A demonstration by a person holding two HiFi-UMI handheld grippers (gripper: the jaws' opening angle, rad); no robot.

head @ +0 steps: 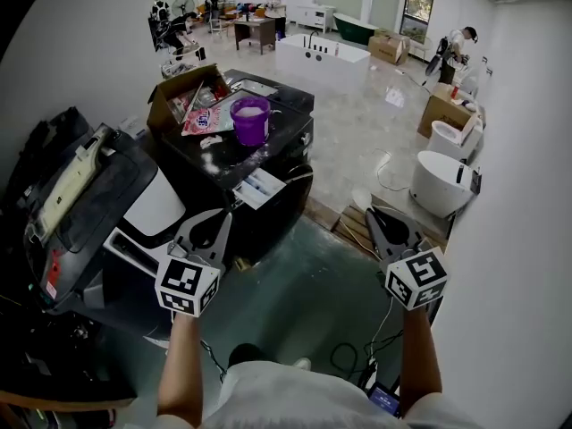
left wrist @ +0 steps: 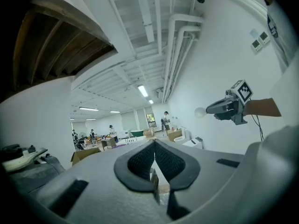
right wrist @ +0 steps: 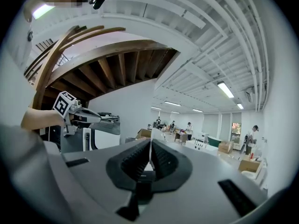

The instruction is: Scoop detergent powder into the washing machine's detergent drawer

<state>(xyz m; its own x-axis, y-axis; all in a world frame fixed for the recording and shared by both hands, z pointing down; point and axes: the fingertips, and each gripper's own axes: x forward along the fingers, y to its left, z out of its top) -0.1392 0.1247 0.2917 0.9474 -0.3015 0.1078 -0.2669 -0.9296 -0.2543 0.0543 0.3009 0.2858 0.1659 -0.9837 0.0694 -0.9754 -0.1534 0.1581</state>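
Observation:
The black washing machine stands ahead of me, and its detergent drawer is pulled out at the front. On its top sit a purple tub, a red and white detergent bag and an open cardboard box. My left gripper hangs in front of the machine, below and left of the drawer, shut and empty. My right gripper is held to the right over the floor, also shut with nothing in it. Each gripper view looks out level across the room: the left gripper and the right gripper show their pads pressed together.
A second dark machine with a white panel stands close on my left. White bathtubs line the right wall. A wooden pallet lies beside the washing machine, and cables trail on the floor near my feet. People work at the far end.

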